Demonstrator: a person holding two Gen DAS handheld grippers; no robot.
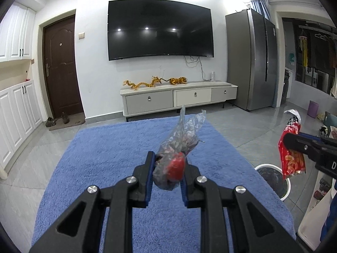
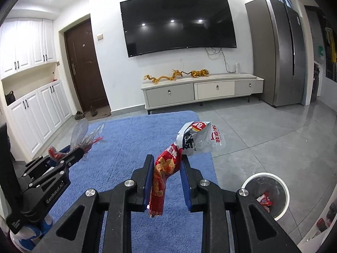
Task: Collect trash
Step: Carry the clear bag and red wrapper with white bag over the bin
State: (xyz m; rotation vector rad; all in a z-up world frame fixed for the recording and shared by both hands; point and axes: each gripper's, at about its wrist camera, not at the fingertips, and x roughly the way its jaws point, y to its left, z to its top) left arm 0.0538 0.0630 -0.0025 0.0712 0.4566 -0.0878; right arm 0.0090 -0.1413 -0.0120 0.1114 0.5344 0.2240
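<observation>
Trash in both tongs, held in the air over the blue rug (image 1: 105, 158), well apart from each other.

Left wrist view: left tongs (image 1: 167, 168) clamped on a crumpled clear bag (image 1: 181, 135) with something red (image 1: 175, 166) inside it; what the red thing is I can't tell through the plastic. The grip sits low on the bundle, so the loose top sticks up and forward and nothing dangles. Right tongs (image 1: 294, 142) show at the right edge, with a red snack wrapper (image 1: 291, 158) hanging from them. White bin (image 1: 284, 191) sits on the grey floor, just off the rug's right edge and partly hidden behind the wrapper.

Right wrist view: right tongs (image 2: 166, 168) pinched on the wrapper (image 2: 166, 168) at its middle; torn white top flares above, tail hangs below. Left tongs (image 2: 69, 155) at left, bag (image 2: 81, 133) poking out. Bin (image 2: 244, 184) at lower right, dark liner, one red scrap (image 2: 265, 199) already inside. Both loads seem raised to clear the rim; likely next is carrying them over the bin and letting go, wrapper first since it's nearer.
</observation>
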